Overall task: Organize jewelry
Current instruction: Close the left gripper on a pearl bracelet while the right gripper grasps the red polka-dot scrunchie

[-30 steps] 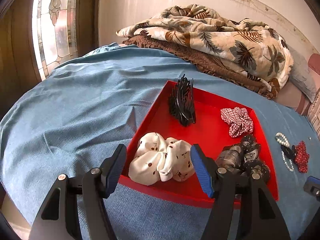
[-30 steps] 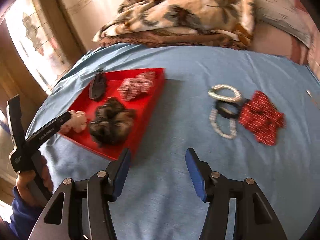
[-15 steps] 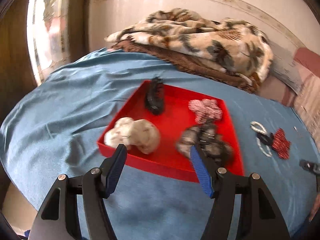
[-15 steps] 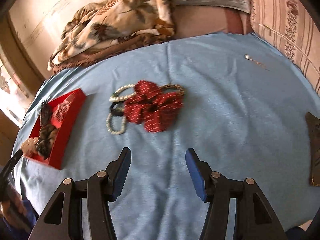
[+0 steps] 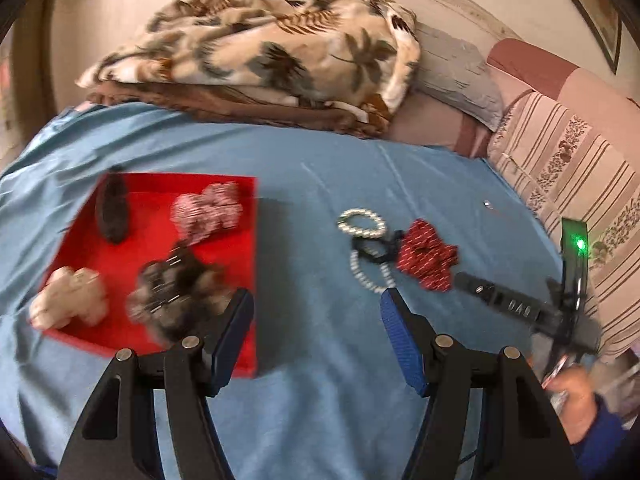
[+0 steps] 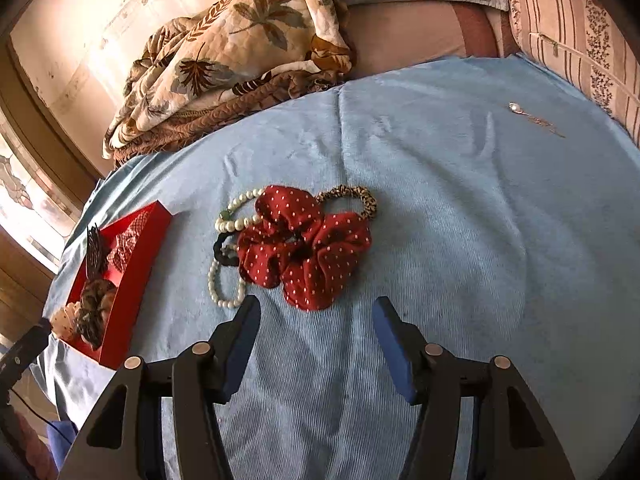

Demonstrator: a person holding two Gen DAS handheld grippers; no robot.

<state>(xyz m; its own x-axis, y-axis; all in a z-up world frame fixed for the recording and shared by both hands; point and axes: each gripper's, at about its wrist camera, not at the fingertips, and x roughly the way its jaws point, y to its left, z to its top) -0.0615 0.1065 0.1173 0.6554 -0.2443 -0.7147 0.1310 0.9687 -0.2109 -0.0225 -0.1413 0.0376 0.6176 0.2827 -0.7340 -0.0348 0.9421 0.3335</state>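
A red tray (image 5: 240,248) (image 6: 132,264) on the blue bed sheet holds a black claw clip (image 5: 114,212), a checked scrunchie (image 5: 208,212), a dark scrunchie (image 5: 172,292) and a white scrunchie (image 5: 70,300). To its right lie a red dotted scrunchie (image 6: 304,248) (image 5: 426,254), a pearl bracelet (image 6: 224,284) (image 5: 362,224), a black hair tie (image 6: 222,252) and a leopard hair tie (image 6: 360,196). My right gripper (image 6: 316,320) is open and empty, just in front of the red scrunchie. My left gripper (image 5: 318,316) is open and empty, between tray and pile.
A folded leaf-print blanket (image 5: 260,52) lies at the far side of the bed. A grey pillow (image 5: 452,72) and a striped cushion (image 5: 568,168) are at the right. A small silver earring (image 6: 520,110) lies on the sheet, far right.
My left gripper has pulled back from the tray and swung right. My right gripper has swung right from the tray and closed in on the red scrunchie pile.
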